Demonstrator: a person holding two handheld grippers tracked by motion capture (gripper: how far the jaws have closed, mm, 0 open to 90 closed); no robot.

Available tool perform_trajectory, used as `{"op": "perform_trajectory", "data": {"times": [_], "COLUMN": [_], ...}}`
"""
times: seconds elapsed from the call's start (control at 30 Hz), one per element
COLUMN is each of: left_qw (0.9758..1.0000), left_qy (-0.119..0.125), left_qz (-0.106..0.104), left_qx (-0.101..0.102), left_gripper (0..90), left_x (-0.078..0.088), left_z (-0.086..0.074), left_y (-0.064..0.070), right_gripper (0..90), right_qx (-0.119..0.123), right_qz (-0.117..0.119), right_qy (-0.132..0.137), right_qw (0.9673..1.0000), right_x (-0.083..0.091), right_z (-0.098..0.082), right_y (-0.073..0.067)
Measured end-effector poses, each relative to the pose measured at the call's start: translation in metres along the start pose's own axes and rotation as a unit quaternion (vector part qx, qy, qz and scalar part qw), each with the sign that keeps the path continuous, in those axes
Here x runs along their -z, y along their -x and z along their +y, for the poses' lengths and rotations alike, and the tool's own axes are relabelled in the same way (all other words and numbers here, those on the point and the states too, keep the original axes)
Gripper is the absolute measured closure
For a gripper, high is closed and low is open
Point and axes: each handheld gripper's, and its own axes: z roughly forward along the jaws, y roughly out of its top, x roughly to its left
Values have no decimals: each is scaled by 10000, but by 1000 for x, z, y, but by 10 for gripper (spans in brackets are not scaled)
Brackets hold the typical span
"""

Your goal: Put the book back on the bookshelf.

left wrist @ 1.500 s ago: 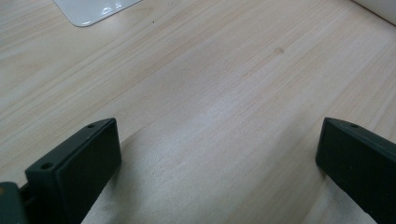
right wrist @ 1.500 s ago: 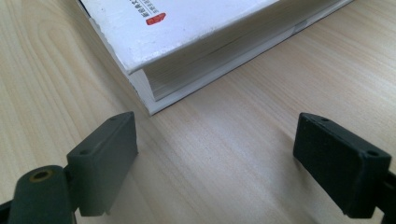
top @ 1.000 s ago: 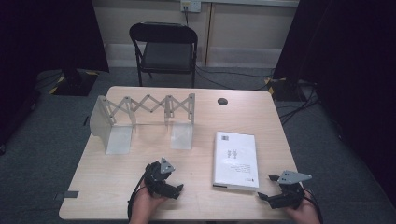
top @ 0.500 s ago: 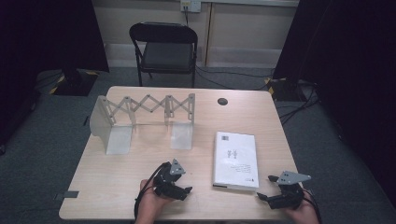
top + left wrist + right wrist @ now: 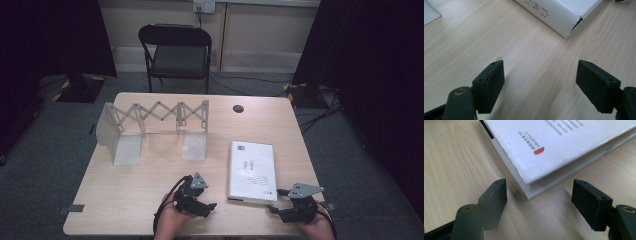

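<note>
Two tools, left [image 5: 211,206] and right [image 5: 272,209], jaws apart, just been closing, nothing between; white book [image 5: 252,170] flat on pale wood surface [image 5: 150,185]; grey carpet [image 5: 50,165], black folding chair [image 5: 176,52] far side.

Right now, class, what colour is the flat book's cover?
White, with a small red mark; right gripper view.

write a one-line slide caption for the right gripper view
Right gripper, jaws apart, faces the near corner of a white book lying flat on the wooden table.
</note>
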Motion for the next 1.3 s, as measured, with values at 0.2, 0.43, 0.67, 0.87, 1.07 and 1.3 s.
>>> {"op": "perform_trajectory", "data": {"times": [0.2, 0.43, 0.67, 0.87, 1.07, 1.3], "left_qw": [9999, 9999, 9998, 9998, 9998, 9995], "left_qy": [-109, -118, -65, -21, 35, -22], "left_qz": [16, 40, -47, -121, -101, -29], "left_qx": [-51, -74, -174, -146, -156, -324], "left_gripper": [214, 222, 265, 264, 261, 264], "left_x": [-3, -6, -7, -10, -16, -33], "left_z": [-1, 0, 6, 13, 27, 34], "left_y": [11, 16, 18, 20, 21, 26], "right_gripper": [365, 444, 477, 476, 477, 483], "right_qx": [98, 5, -88, -11, -31, 166], "right_qz": [30, -30, -27, 7, 21, -21], "right_qy": [-10, -122, -146, -169, -302, -419], "right_qw": [9999, 9999, 9999, 9999, 9995, 9990], "right_x": [-5, -8, -8, -8, -5, -7], "right_z": [7, 10, 11, 12, 12, 18], "right_y": [-5, -2, -1, 1, 4, 0]}}
